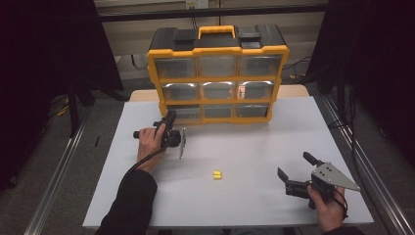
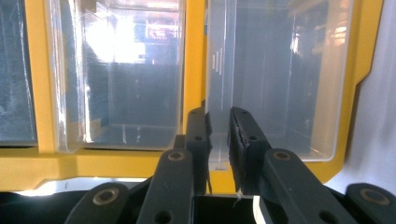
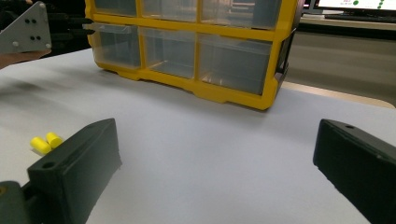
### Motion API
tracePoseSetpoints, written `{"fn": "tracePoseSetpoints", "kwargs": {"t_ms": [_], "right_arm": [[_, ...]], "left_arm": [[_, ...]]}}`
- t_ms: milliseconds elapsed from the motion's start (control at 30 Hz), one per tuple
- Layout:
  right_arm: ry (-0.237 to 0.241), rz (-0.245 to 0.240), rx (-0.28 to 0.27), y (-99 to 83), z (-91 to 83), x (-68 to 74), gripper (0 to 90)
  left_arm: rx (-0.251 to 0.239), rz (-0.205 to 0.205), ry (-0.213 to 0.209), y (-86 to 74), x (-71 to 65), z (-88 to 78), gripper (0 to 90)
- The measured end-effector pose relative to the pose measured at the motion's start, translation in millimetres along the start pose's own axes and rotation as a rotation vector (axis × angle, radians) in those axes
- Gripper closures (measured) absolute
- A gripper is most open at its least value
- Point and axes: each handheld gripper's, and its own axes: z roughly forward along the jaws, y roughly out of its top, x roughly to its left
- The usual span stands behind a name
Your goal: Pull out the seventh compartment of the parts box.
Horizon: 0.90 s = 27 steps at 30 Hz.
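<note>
Clear drawer (image 2: 271,93) rim pinched by left claw (image 2: 219,122); right claw (image 1: 292,169) wide, empty.

No text, label, brand or number could be read anywhere; the yellow organiser (image 1: 218,73) bore no legible marking on its frame or clear drawers; a screen (image 3: 357,4) at the top right of the right gripper view showed coloured marks too small and blurred to make out.
</note>
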Motion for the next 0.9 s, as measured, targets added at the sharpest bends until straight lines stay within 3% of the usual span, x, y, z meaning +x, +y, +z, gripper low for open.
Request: {"fn": "tracePoseSetpoints", "kwargs": {"t_ms": [433, 600, 733, 833, 900], "right_arm": [[0.000, -0.002, 0.000, 0.0, -0.3, 0.3, 0.2], [0.002, -0.002, 0.000, 0.0, -0.4, 0.3, 0.2], [0.002, -0.001, 0.000, 0.0, -0.1, 0.7, 0.2], [0.002, -0.002, 0.000, 0.0, 0.1, 0.7, 0.2], [0.002, -0.002, 0.000, 0.0, 0.1, 0.8, 0.2]], "left_arm": [[-0.018, 0.005, 0.004, -0.7, -1.6, -6.4, 79.3], [-0.022, 0.025, 0.009, -1.1, -1.4, -9.1, 79.4], [-0.034, 0.013, 0.007, -1.6, -2.1, -10.4, 79.4], [-0.029, 0.040, 0.011, -0.9, -0.4, -12.7, 79.4], [-0.030, 0.020, 0.007, -1.0, -1.9, -13.2, 79.4]]}}
